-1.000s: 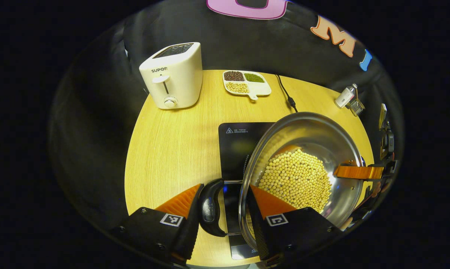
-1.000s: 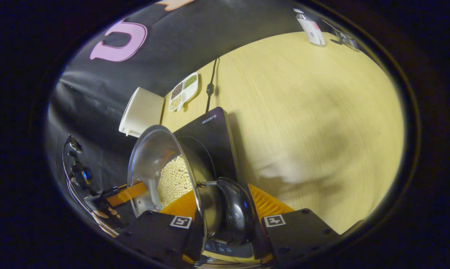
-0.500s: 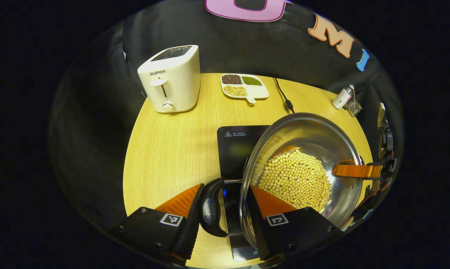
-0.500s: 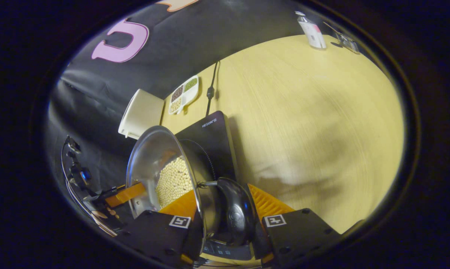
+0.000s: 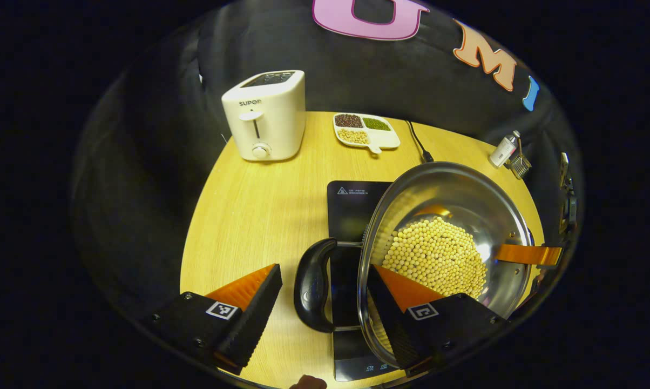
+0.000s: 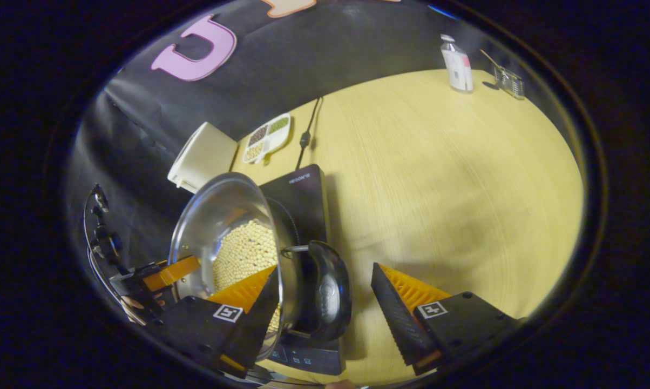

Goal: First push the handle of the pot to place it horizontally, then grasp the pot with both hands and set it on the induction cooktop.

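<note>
A round wooden table stands before the black cloth wall of the booth. In the left gripper view, going from left to right, a white toaster stands at the far edge, a divided white dish of dark, green and pale beans lies beside it, and a black power cord runs from the wall toward the cooktop. Far to the right a small bottle stands next to a small clear holder.

The black induction cooktop lies near the middle of the table. The steel pot, its bottom covered with pale yellow beans, sits on the cooktop. Its near black side handle lies level and sticks out over the cooktop's left part.

The left gripper is released: its jaws stand wide apart, one finger clear of the handle on the left, the other inside the pot's rim, the handle loose in the gap between them.

In the right gripper view the pot sits at the left with its other handle toward the camera, the cooktop under it. The right gripper is likewise released, one finger inside the rim, the other well off the handle on the bare table. The left gripper shows at the pot's far side.
</note>
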Tool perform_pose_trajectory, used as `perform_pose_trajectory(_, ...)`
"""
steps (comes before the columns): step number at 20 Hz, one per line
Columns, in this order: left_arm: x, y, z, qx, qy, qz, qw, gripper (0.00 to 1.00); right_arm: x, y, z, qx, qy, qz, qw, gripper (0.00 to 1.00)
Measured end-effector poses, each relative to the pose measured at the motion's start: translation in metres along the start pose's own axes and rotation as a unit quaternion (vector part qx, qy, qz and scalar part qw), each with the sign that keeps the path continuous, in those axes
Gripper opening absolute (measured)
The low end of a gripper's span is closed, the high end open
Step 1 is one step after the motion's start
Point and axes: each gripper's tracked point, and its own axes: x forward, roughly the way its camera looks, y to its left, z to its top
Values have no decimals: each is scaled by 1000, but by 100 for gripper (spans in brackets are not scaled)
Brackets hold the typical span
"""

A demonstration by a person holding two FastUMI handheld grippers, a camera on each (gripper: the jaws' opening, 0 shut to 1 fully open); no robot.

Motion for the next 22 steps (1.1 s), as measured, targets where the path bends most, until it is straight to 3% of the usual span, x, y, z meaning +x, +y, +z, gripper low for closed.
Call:
perform_pose_trajectory(1,-13,0,1,-1,-17,4,1000,98,-7,-1,6,-2,-15,0,1000,94)
perform_pose_trajectory(2,-20,1,5,-2,-32,9,999,98,-16,-2,9,-4,-28,-2,1000,100)
perform_pose_trajectory(7,-59,10,8,-1,-73,41,997,99,-50,-12,19,-18,-71,-13,997,100)
perform_pose_trajectory(8,-67,7,10,-1,-81,41,996,99,-57,-15,21,-20,-81,-17,996,93)
perform_pose_trajectory(10,-81,2,11,-2,-93,43,995,98,-68,-22,24,-21,-96,-26,995,93)
perform_pose_trajectory(11,-87,1,10,-1,-96,48,994,98,-74,-25,27,-21,-104,-30,994,100)
perform_pose_trajectory(12,-93,0,8,-1,-101,53,993,98,-82,-28,28,-23,-114,-34,993,100)
perform_pose_trajectory(13,-100,-3,8,-1,-108,58,993,98,-88,-31,31,-24,-121,-36,992,93)
perform_pose_trajectory(17,-122,-24,7,-12,-126,64,990,98,-116,-38,39,-22,-149,-34,988,93)
perform_pose_trajectory(18,-127,-29,8,-10,-129,67,989,98,-123,-40,42,-19,-155,-34,987,100)
perform_pose_trajectory(19,-133,-33,8,-7,-133,72,988,98,-131,-43,46,-18,-164,-32,986,93)
perform_pose_trajectory(22,-150,-53,16,-6,-150,83,985,97,-160,-55,64,-28,-193,-36,980,92)
